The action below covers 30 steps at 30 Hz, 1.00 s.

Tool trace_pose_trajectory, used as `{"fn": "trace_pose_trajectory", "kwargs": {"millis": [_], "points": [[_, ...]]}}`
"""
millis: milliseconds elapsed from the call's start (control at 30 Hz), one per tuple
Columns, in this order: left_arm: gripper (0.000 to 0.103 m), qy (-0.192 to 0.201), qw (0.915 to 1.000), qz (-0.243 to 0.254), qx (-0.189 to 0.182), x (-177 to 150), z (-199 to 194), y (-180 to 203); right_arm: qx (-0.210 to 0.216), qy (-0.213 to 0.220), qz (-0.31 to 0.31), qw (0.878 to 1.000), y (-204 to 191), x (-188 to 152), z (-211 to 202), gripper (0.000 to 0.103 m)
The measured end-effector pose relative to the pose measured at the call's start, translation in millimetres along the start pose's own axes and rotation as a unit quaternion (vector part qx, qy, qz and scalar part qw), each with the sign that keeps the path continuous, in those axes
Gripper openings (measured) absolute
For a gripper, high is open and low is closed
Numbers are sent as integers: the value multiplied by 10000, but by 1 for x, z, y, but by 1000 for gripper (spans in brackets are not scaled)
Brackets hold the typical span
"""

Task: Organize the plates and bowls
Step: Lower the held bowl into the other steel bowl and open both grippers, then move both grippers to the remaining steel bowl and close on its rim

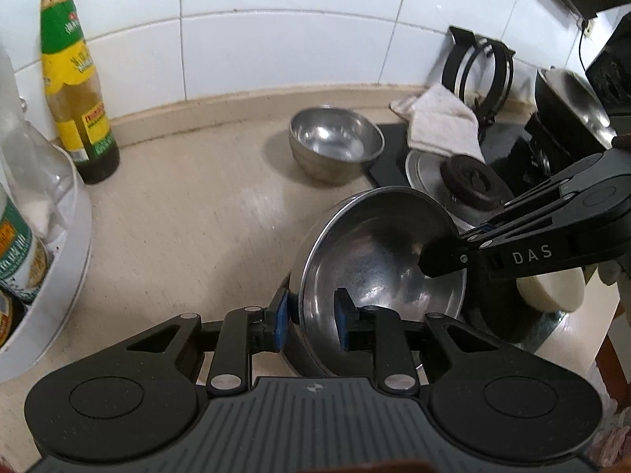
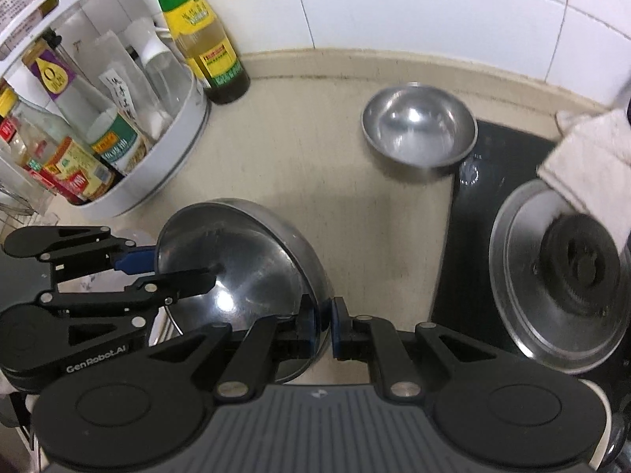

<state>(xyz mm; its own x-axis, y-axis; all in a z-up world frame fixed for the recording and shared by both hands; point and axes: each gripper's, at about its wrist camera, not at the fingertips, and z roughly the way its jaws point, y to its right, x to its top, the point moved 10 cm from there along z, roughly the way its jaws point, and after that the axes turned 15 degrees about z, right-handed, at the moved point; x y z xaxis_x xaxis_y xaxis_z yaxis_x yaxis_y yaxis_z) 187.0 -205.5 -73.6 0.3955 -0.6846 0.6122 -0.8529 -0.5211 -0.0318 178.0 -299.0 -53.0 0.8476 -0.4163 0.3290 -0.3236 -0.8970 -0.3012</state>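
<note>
A large steel bowl hangs tilted on edge between my two grippers, its hollow turned towards the left one. My right gripper is shut on the bowl's right rim, one pad inside and one outside. My left gripper straddles the opposite rim; its inner pad stands a little off the wall, so it does not clamp. A smaller steel bowl sits upright on the beige counter near the back wall.
A black cooktop on the right carries a steel pot lid and a white cloth. A sauce bottle and a white condiment caddy stand left. A cream dish lies lower right.
</note>
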Motion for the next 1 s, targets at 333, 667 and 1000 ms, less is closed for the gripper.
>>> {"fn": "trace_pose_trajectory", "kwargs": {"millis": [333,667,1000], "points": [[31,-132,9999,46,-51,-7,7,-2,-48,-210,70,9997,6,-12,15,12],[37,271,9986,-73,442,22,-15,-35,-10,145,204,9997,18,15,-4,15],[46,295,9990,21,348,81,23,-31,-147,493,620,9967,43,73,0,16]]}}
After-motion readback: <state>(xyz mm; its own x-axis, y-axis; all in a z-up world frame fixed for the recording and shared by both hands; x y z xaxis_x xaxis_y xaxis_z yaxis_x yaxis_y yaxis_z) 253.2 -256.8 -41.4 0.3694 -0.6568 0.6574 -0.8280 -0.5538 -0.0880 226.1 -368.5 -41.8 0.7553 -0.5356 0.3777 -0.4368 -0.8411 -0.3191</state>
